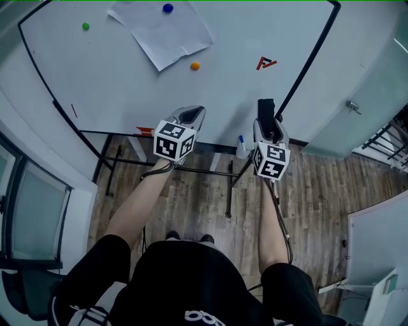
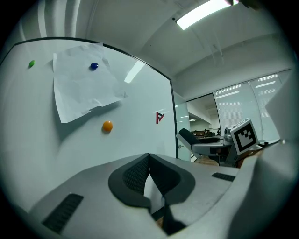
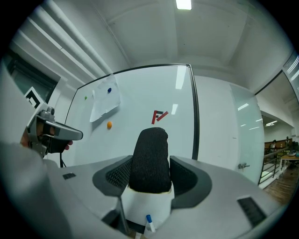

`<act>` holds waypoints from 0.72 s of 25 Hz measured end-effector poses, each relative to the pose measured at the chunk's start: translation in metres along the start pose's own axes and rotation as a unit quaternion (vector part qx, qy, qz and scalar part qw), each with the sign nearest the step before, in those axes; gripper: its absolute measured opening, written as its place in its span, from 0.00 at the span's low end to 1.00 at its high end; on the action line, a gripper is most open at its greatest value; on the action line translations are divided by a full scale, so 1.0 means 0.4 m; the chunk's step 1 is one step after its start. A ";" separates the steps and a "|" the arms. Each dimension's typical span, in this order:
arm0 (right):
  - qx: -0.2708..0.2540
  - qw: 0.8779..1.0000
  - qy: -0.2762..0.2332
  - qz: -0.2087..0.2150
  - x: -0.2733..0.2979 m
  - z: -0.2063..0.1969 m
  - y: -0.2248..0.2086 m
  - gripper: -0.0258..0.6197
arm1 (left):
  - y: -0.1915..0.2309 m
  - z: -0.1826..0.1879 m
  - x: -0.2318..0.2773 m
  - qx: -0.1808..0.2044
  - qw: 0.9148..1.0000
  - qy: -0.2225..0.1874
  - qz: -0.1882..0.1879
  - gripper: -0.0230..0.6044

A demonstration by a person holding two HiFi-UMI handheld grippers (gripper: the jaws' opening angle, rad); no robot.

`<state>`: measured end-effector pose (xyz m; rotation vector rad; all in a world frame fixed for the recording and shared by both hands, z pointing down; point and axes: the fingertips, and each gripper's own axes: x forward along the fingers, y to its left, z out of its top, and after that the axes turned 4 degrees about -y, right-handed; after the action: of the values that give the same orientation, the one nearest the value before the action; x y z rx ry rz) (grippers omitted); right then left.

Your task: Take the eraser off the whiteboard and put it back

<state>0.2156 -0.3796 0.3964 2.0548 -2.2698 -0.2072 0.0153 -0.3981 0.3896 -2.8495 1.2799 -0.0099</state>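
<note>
The eraser [image 3: 149, 158] is a black felt block. It stands clamped between the jaws of my right gripper [image 3: 150, 175], held a little off the whiteboard [image 3: 140, 126]. In the head view the eraser [image 1: 266, 114] sticks out of the right gripper [image 1: 268, 124] near the whiteboard's [image 1: 127, 83] lower right edge. My left gripper [image 1: 190, 116] is shut with nothing in it and points at the board's lower edge. In its own view the left gripper [image 2: 148, 170] has its pads pressed together.
A sheet of paper [image 1: 162, 32] hangs on the board under a blue magnet [image 1: 167, 8]. Orange [image 1: 195, 65] and green [image 1: 85, 27] magnets and a red logo [image 1: 266, 63] are also on it. A marker [image 1: 241, 142] stands in a holder below the board. The board's stand legs cross the wooden floor [image 1: 319, 191].
</note>
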 end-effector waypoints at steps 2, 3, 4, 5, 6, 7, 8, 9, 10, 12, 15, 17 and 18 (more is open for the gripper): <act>-0.001 1.000 -0.002 0.000 0.031 0.000 -0.006 0.45 | 0.011 -0.002 0.021 0.001 1.000 0.001 0.000 0.07; -0.001 1.000 -0.002 0.000 0.048 0.000 -0.009 0.45 | 0.017 -0.003 0.033 0.002 1.000 0.002 0.000 0.07; -0.002 1.000 -0.002 0.000 0.066 -0.002 -0.012 0.45 | 0.023 -0.005 0.045 0.003 1.000 0.003 0.000 0.07; -0.002 1.000 -0.002 0.000 0.083 -0.004 -0.015 0.45 | 0.030 -0.006 0.056 0.003 1.000 0.004 0.000 0.07; -0.003 1.000 -0.002 0.001 0.099 -0.007 -0.018 0.45 | 0.036 -0.008 0.067 0.003 1.000 0.005 0.001 0.07; -0.003 1.000 -0.001 0.001 0.114 -0.011 -0.021 0.45 | 0.042 -0.009 0.078 0.004 1.000 0.005 0.001 0.07; -0.003 1.000 0.000 0.001 0.129 -0.015 -0.023 0.44 | 0.047 -0.012 0.089 0.004 1.000 0.006 0.001 0.07; -0.004 1.000 0.001 0.002 0.143 -0.020 -0.025 0.44 | 0.052 -0.015 0.100 0.005 1.000 0.008 0.000 0.07; -0.004 1.000 0.003 0.002 0.157 -0.026 -0.026 0.43 | 0.055 -0.020 0.112 0.007 1.000 0.010 -0.002 0.07; -0.006 1.000 0.007 0.003 0.183 -0.042 -0.026 0.43 | 0.063 -0.031 0.133 0.008 1.000 0.015 -0.003 0.07; -0.008 1.000 0.014 0.005 0.215 -0.072 -0.026 0.43 | 0.070 -0.051 0.160 0.005 1.000 0.022 -0.005 0.07; -0.008 1.000 0.021 0.006 0.230 -0.091 -0.027 0.43 | 0.072 -0.065 0.176 0.003 1.000 0.026 -0.007 0.07; -0.008 1.000 0.022 0.007 0.237 -0.096 -0.027 0.43 | 0.074 -0.070 0.183 0.003 1.000 0.028 -0.008 0.07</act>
<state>0.2220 -0.4769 0.4292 2.0146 -2.2488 -0.1758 0.0415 -0.4728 0.4169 -2.8739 1.2657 -0.0942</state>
